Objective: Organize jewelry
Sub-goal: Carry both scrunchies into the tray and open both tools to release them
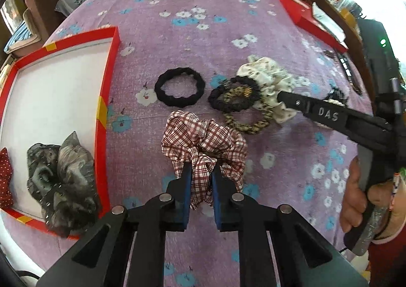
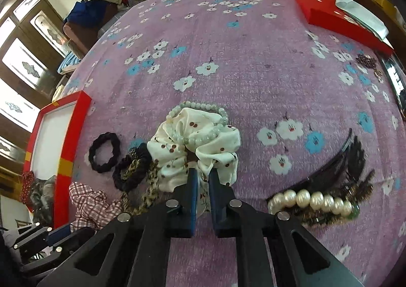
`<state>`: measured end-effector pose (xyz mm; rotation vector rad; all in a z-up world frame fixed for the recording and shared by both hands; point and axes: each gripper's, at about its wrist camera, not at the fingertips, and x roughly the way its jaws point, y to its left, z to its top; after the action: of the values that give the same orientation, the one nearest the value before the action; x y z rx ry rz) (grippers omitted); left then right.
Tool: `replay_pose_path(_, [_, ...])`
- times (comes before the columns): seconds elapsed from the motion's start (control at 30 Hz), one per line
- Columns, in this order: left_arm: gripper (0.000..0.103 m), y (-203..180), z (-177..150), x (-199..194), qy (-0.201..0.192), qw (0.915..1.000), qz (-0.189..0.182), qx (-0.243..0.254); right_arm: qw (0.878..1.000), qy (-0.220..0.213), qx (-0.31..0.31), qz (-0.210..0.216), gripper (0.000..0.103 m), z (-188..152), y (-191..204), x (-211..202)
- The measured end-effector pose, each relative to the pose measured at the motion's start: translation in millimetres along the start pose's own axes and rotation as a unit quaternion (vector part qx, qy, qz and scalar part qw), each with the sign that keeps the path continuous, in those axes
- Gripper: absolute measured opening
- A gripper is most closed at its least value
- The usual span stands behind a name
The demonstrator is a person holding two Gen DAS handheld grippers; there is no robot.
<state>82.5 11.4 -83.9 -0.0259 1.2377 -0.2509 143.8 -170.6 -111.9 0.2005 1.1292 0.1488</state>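
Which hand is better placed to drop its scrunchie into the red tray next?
Left. The left gripper is shut on the plaid scrunchie beside the red tray; the right gripper grips the white scrunchie, farther from it.

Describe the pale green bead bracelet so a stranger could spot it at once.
On the purple flowered bedspread, find the white dotted scrunchie clamped in the right hand-held gripper. The bead bracelet lies draped over its far edge. It is the only ring of round jade-green beads; its neighbours are fabric.

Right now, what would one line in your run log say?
left gripper: shut on plaid scrunchie | right gripper: shut on white scrunchie | red tray: holds grey scrunchie
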Motion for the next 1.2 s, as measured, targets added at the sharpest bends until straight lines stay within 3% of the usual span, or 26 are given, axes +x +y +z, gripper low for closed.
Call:
replay_pose_path(0.3, [0.013,-2.2,-20.0,-37.6,-0.009,0.9987,-0.042,0.029,0.999,-0.005,0.031,0.018,0.007,-53.9,-7.8,-64.2])
replay_pose_path(0.63, [0.013,10.6,-29.7,-72.8,-0.021,0.9956,-0.073,0.054,0.997,-0.001,0.076,-0.014,0.007,-110.1,-21.2,-126.7])
replay_pose_path(0.87, [0.014,29.9,-25.6,-91.6,-0.041,0.9951,-0.073,0.052,0.997,-0.021,0.078,-0.006,0.007,-108.9,1.6,-138.9])
replay_pose_path(1.2, [0.014,106.8,-19.7,-113.2,-0.075,0.9970,-0.020,0.004,0.998,-0.031,0.032,0.048,0.008,-78.3,77.7,-121.2])
